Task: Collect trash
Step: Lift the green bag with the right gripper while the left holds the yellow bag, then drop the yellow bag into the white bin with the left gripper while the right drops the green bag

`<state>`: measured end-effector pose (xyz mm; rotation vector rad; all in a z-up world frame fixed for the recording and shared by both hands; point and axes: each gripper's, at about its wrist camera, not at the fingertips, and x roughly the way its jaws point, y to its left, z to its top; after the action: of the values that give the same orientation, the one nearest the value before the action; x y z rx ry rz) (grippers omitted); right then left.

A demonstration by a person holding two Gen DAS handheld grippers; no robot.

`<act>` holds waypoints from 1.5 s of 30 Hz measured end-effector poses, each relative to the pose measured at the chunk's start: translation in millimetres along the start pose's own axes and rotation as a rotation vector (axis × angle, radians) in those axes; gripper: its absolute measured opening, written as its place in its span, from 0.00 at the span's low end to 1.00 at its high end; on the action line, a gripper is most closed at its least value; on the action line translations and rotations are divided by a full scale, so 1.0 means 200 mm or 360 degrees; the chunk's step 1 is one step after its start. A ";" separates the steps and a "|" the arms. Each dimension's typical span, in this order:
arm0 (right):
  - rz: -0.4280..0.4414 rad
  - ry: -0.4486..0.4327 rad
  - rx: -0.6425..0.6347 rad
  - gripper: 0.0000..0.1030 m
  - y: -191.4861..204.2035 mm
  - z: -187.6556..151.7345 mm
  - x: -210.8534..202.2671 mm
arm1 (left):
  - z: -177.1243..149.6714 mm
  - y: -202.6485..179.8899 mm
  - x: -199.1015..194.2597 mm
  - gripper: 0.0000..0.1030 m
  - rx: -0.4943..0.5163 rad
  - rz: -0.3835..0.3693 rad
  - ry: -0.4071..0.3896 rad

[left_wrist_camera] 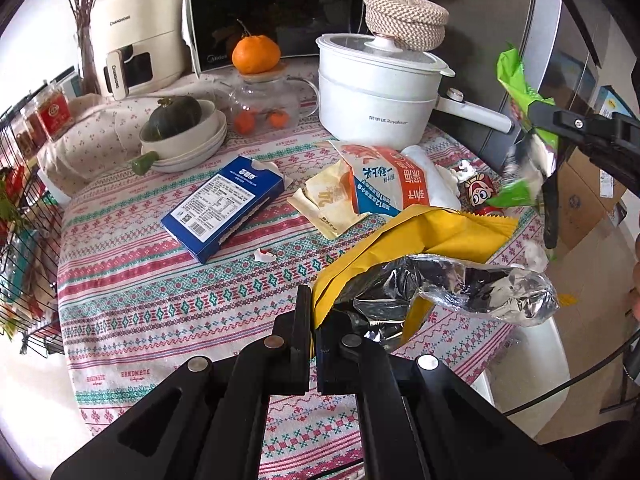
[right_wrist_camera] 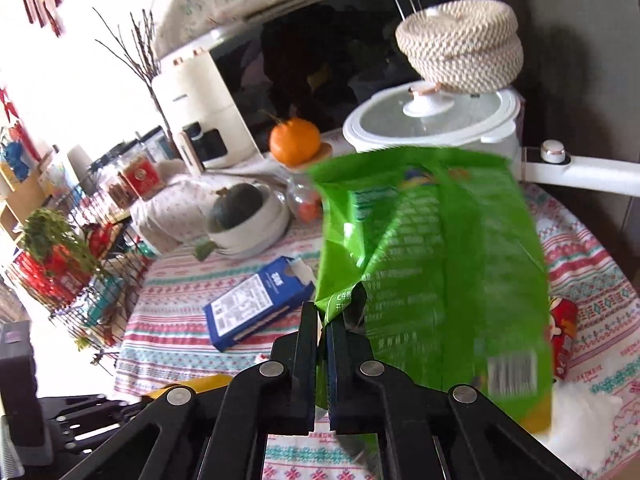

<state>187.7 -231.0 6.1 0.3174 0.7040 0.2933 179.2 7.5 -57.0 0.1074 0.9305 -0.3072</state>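
Trash is split between both grippers and the worktop (left_wrist_camera: 132,280).

Left gripper (left_wrist_camera: 313,312), bottom centre of the left wrist view: jaws clamped on a yellow snack bag (left_wrist_camera: 404,236). The bag is torn open, with crinkled silver foil lining (left_wrist_camera: 480,288) spilling out to the right and hanging past the worktop edge.

Right gripper (right_wrist_camera: 323,320), bottom centre of the right wrist view: jaws pinched together on the torn corner of a green snack bag (right_wrist_camera: 432,272). The bag is glossy, with small print and a barcode at lower right. It is motion-blurred and fills the centre-right of the frame. In the left wrist view the same bag sits at the right edge, off the cloth, silver inside showing.

On the worktop:
- blue carton (left_wrist_camera: 224,208), flat, top flap torn white, centre-left
- orange-and-white pouch (left_wrist_camera: 384,184) lying over a pale yellow wrapper (left_wrist_camera: 328,204), centre
- white crumpled wrapper (left_wrist_camera: 436,180) just behind it
- red cartoon packet (left_wrist_camera: 478,194) near the right edge
- small white scrap (left_wrist_camera: 264,256) just below the carton

Behind them: white electric pot (left_wrist_camera: 376,92), an orange (left_wrist_camera: 256,54) on a glass teapot (left_wrist_camera: 264,100), microwave (left_wrist_camera: 280,8).
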 end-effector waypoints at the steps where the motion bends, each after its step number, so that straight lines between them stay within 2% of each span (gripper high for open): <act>1: 0.0019 -0.0011 0.0007 0.01 0.00 0.00 -0.03 | 0.00 -0.01 0.00 0.00 0.0003 -0.0003 0.0002; 5: 0.0086 -0.0041 0.0080 0.01 -0.04 -0.02 -0.13 | -0.03 -0.02 -0.01 0.00 0.0003 -0.0023 0.0013; 19: -0.0006 -0.0096 0.0127 0.01 -0.18 -0.14 -0.40 | -0.07 -0.19 0.02 0.00 0.0112 -0.0101 0.0067; 29: -0.0051 -0.0020 0.0178 0.01 -0.29 -0.30 -0.48 | -0.12 -0.34 0.02 0.00 0.0178 -0.0210 0.0118; 38: -0.0134 0.0098 0.0137 0.01 -0.39 -0.46 -0.60 | -0.23 -0.72 0.04 0.01 0.0413 -0.0386 0.0191; 45: -0.0204 0.0181 0.0201 0.01 -0.60 -0.61 -0.75 | -0.37 -1.05 0.11 0.01 0.0626 -0.0443 0.0271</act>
<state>15.7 -371.9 -40.4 0.3762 0.8535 0.1462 70.3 -180.1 -110.8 0.3714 1.0457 -0.7471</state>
